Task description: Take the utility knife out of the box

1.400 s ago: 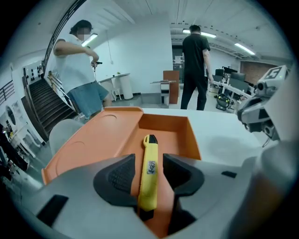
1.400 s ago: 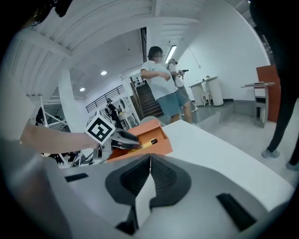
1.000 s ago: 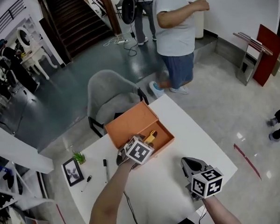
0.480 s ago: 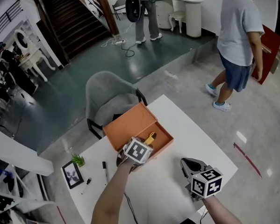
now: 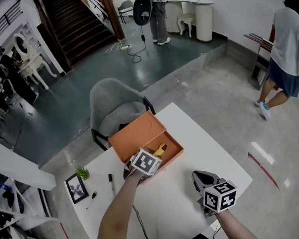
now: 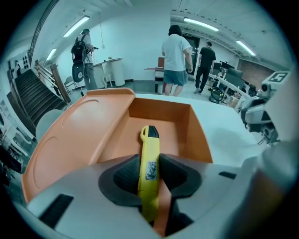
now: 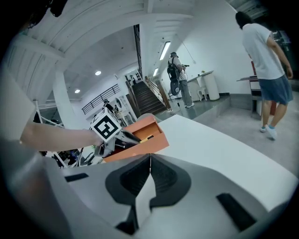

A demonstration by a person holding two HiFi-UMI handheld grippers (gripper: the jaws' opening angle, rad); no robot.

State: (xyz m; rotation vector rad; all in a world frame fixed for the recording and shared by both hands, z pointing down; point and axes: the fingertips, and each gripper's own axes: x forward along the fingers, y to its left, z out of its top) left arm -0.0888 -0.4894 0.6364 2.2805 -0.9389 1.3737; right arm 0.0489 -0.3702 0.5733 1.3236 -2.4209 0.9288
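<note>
An open orange box [image 5: 138, 134] lies on the white table [image 5: 193, 139], its lid folded back. Inside lies a yellow utility knife [image 6: 149, 156] with a black tip, seen in the head view as a yellow sliver [image 5: 161, 149]. My left gripper [image 6: 149, 176] reaches down into the box [image 6: 161, 116]; its jaws have just been closing, and the dark pads now press on both sides of the knife's body. My right gripper [image 5: 199, 177] hovers over the table's near right part, apart from the box, shut with nothing held; its pads [image 7: 140, 175] meet.
A grey chair [image 5: 113, 106] stands behind the table. A small picture frame [image 5: 76, 187], a plant [image 5: 83, 170] and a black pen [image 5: 111, 183] lie at the table's left. A person [image 5: 287, 39] walks on the floor at far right.
The person in the light shirt has walked from behind the table to the far right. Both grippers have kept their places.
</note>
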